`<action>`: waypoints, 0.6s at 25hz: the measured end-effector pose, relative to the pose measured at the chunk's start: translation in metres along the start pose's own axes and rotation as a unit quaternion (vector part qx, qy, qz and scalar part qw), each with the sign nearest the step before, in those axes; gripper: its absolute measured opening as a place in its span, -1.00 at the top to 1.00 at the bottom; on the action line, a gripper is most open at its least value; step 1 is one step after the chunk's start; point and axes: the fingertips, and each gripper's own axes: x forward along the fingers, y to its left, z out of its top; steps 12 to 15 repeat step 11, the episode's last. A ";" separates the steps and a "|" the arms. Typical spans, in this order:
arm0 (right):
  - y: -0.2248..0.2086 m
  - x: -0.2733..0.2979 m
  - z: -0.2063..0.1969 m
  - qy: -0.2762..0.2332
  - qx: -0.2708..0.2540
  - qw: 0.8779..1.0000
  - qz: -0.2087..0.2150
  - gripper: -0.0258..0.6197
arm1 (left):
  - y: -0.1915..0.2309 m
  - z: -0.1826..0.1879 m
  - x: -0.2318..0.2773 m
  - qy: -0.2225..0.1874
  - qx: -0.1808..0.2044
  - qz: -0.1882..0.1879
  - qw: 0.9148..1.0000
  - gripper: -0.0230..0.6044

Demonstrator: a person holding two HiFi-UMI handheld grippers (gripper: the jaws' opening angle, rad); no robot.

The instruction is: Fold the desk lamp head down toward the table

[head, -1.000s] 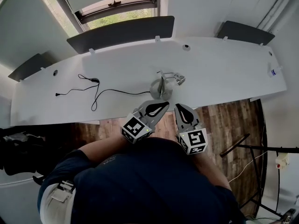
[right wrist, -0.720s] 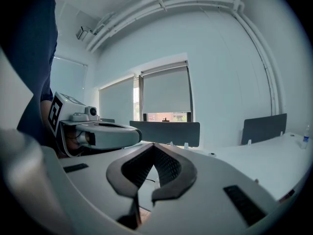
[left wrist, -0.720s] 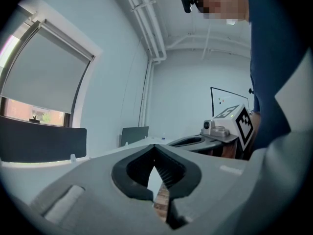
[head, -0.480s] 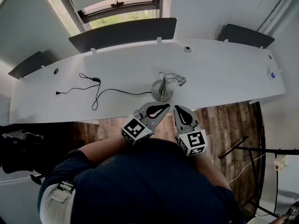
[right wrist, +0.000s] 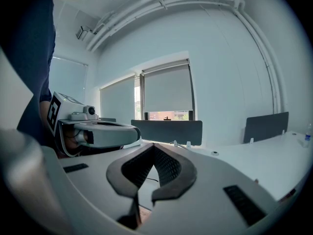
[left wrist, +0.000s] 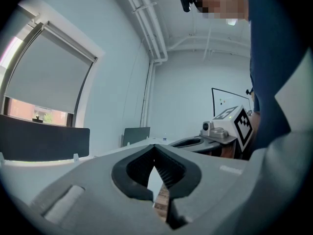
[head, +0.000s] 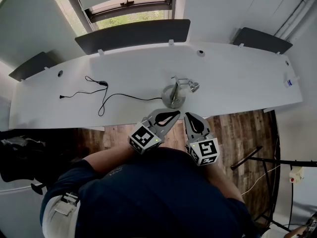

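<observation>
**Head view.** The person holds both grippers in close to the chest, over the wooden floor [head: 237, 125] just off the near edge of the white table [head: 237, 76]. The left gripper [head: 174, 113] points up and to the right. The right gripper [head: 190, 116] points nearly straight at the table. Their tips lie side by side, short of the edge. The desk lamp [head: 174, 92] stands on its round base by the middle of the near edge, apart from both grippers, with its small head out to the right. A black cable [head: 104, 97] trails from it toward the table's left end. Dark divider panels [head: 132, 33] line the far edge below a window [head: 131, 6].

**Left gripper view.** The left gripper [left wrist: 155, 150] lies level, its jaws closed tip to tip with nothing between them. The right gripper [left wrist: 222, 127] shows at the right, and pipes [left wrist: 149, 28] run up the pale wall.

**Right gripper view.** The right gripper [right wrist: 154, 148] tips slightly down, its jaws also pressed together and empty. The left gripper [right wrist: 95, 131] is beside it, with the table [right wrist: 254, 153], the divider panels [right wrist: 166, 130] and the blinded window [right wrist: 168, 94] beyond.
</observation>
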 end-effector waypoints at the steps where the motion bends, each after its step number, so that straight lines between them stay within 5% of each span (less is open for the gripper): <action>1: 0.000 0.000 0.000 0.000 0.001 1.000 -0.001 0.89 | 0.000 0.000 0.000 -0.001 0.001 0.000 1.000 0.91; 15: -0.001 0.002 -0.005 0.002 0.000 1.000 -0.005 0.89 | 0.001 -0.004 0.001 0.001 -0.001 -0.004 1.000 0.91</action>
